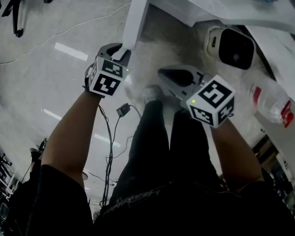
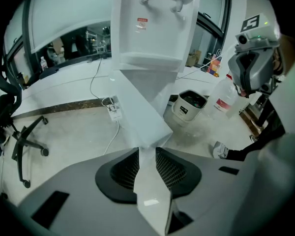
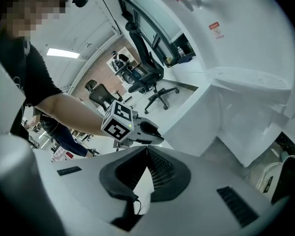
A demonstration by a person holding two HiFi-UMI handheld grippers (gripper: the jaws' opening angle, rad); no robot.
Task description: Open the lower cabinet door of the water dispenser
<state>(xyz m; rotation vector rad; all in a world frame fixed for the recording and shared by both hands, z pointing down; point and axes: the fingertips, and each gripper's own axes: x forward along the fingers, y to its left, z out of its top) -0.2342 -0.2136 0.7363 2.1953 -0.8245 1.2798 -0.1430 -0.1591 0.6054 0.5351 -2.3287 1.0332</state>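
The white water dispenser point(image 2: 155, 28) stands ahead, its two taps at the top. Its lower cabinet door point(image 2: 143, 113) is swung out towards me, and my left gripper point(image 2: 145, 161) is shut on the door's free edge, the panel running between its pads. The head view shows the same grip: the left gripper point(image 1: 120, 52) clamps the bottom of the door point(image 1: 136, 11). My right gripper point(image 1: 168, 75) hangs free beside it, jaws together with nothing in them. In the right gripper view the left gripper point(image 3: 152, 135) meets the door point(image 3: 194, 122).
A white pot-like appliance with a dark top point(image 1: 231, 46) and a plastic bottle point(image 1: 268, 101) sit on the floor to the right of the dispenser. Cables and a plug adapter point(image 1: 123, 110) lie by my legs. Office chairs point(image 2: 17, 132) stand to the left.
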